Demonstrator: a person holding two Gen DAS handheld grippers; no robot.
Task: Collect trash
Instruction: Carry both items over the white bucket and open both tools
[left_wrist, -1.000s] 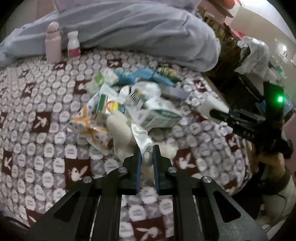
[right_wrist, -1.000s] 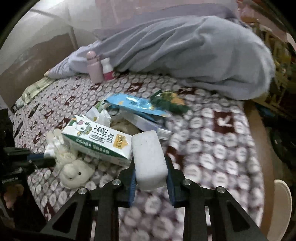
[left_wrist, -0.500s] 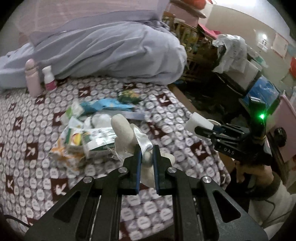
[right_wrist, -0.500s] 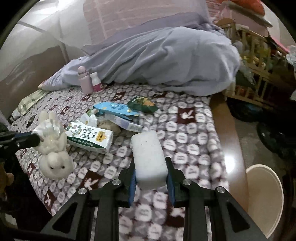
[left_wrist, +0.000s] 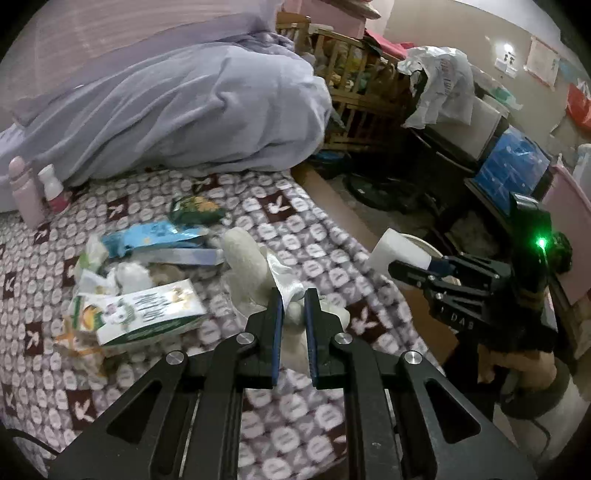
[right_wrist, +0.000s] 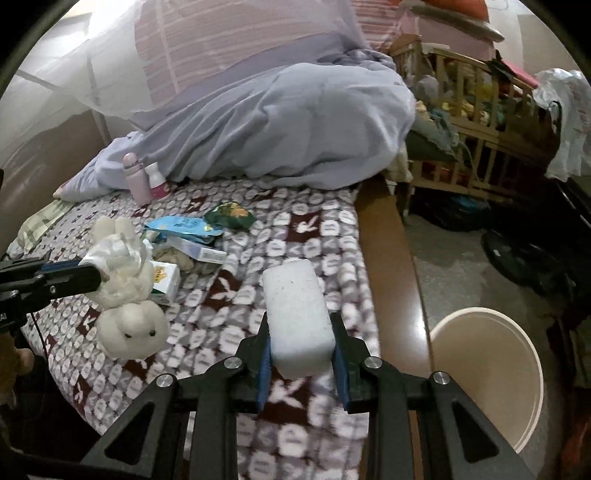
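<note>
White foam block (right_wrist: 297, 314): clamped in right gripper (right_wrist: 300, 363), above the bed edge.
Plush rabbit (right_wrist: 127, 295): pinched by left gripper (left_wrist: 293, 315), hanging head-down.
Right view only: cream bin (right_wrist: 517, 373) on the floor beside the bed.
Left view only: milk carton (left_wrist: 147, 314) among wrappers on the blanket (left_wrist: 258, 417).

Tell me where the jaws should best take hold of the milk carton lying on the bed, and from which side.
The milk carton lies flat on its broad side on the blanket. Probably best to grip across its narrow thickness at the free front end nearest the camera, coming from above and the front; wrappers crowd its far side.
</note>
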